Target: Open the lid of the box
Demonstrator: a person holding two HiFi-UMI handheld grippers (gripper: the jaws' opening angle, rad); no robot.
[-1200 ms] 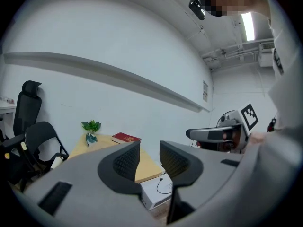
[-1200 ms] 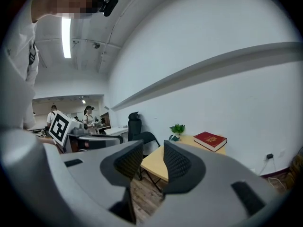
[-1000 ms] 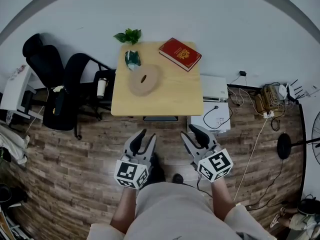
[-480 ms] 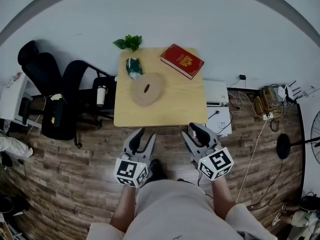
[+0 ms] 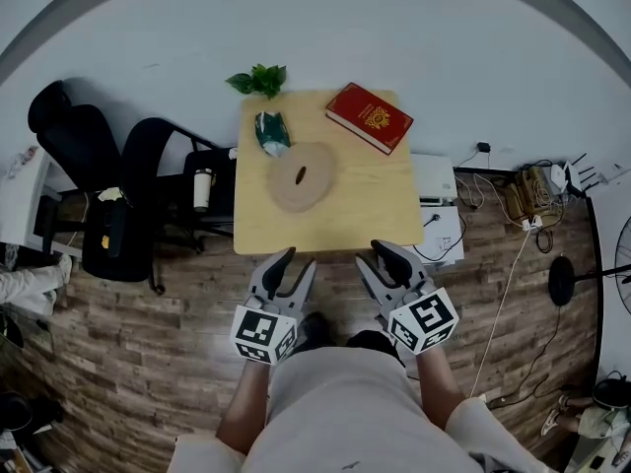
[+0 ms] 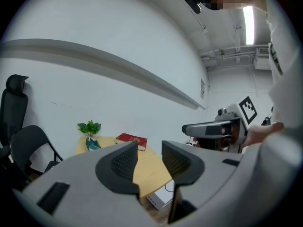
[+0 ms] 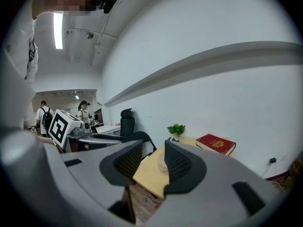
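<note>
Left gripper (image 5: 293, 268) and right gripper (image 5: 381, 260) hover at the table's near edge, jaws apart and empty, with the box (image 5: 301, 175) still ahead of both.
Each gripper's own view shows its two pads with only air between them, and the left jaws have just been opening wider. On the table (image 5: 365, 210) the flat oval box sits left of centre, its slotted lid on, its long axis slanting from near-left to far-right. It lies almost straight ahead of the left gripper and ahead and to the left of the right one, so the left looks the nearer. A red book (image 5: 370, 118) lies well apart at the far right corner.
</note>
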